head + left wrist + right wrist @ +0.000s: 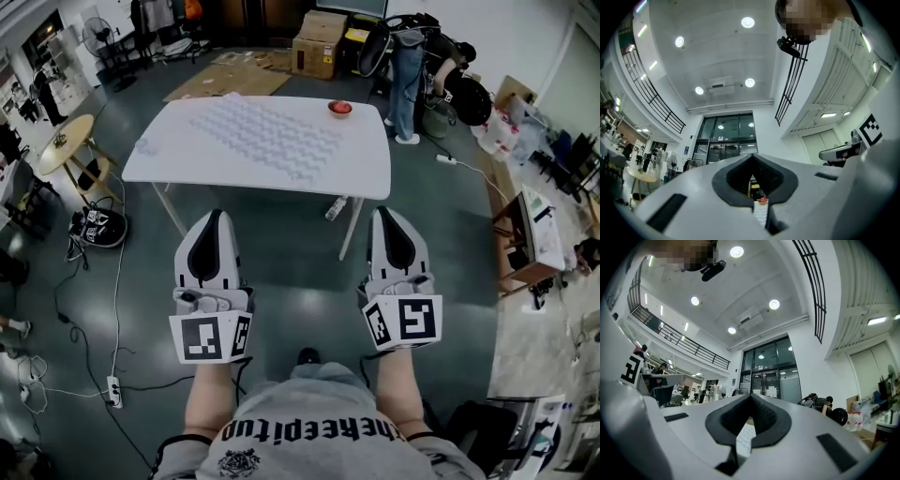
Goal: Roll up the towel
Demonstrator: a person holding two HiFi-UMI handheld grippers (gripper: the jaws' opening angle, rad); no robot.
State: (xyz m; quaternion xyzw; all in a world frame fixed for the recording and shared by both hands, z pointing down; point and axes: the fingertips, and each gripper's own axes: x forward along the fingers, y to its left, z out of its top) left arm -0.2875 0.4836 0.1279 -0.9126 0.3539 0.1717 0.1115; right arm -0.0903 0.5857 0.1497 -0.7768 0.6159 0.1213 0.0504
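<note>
A pale, wave-patterned towel (267,136) lies spread flat on a white table (366,169) ahead of me. Beside the towel's far right corner sits a small red bowl (339,109). My left gripper (214,218) and right gripper (387,216) are held side by side over the grey floor, short of the table's near edge, pointing toward it. Both are shut with nothing between the jaws. In the left gripper view a sliver of towel (760,213) and the red bowl (762,200) show through the gap of the left gripper (751,161). The right gripper (751,399) shows only a strip of towel (744,439).
A round wooden side table (64,141) stands left of the table. A person (405,75) and cardboard boxes (319,42) are behind it. Cables and a power strip (114,389) lie on the floor at left. A desk (530,234) stands at right, and a bottle (336,208) lies under the table.
</note>
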